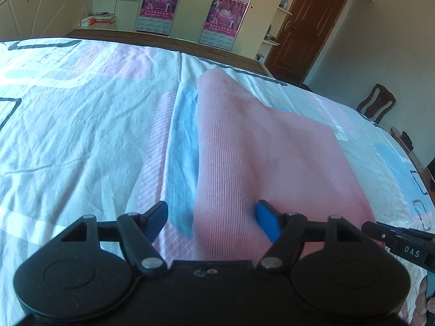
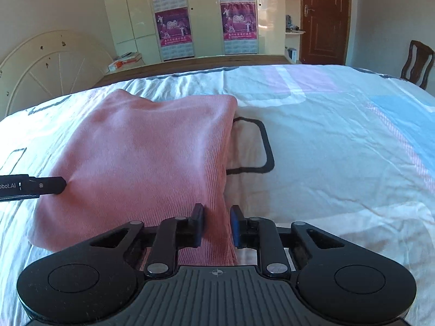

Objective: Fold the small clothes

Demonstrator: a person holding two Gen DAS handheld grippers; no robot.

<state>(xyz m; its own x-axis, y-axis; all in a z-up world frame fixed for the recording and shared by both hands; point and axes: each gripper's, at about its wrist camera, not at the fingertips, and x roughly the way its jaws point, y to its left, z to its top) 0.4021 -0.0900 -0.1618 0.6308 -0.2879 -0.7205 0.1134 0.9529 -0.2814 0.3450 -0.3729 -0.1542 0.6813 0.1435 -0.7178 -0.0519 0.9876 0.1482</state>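
A pink ribbed garment [image 1: 261, 146] lies folded on the bed; it also shows in the right wrist view [image 2: 146, 157]. My left gripper [image 1: 212, 214] is wide open, its jaws straddling the garment's near left edge. My right gripper [image 2: 216, 224] has its jaws partly closed around the garment's near right corner, with gaps still visible beside the cloth. The right gripper's tip [image 1: 380, 229] shows at the garment's right edge in the left view. The left gripper's tip [image 2: 51, 184] presses the garment's left side in the right view.
The bed sheet [image 2: 339, 149] is white with pink, blue and dark line patterns, and wrinkled. A wardrobe with posters [image 2: 206, 16], a brown door [image 2: 323, 19], a wooden chair [image 2: 417, 62] and a white headboard [image 2: 46, 65] stand beyond the bed.
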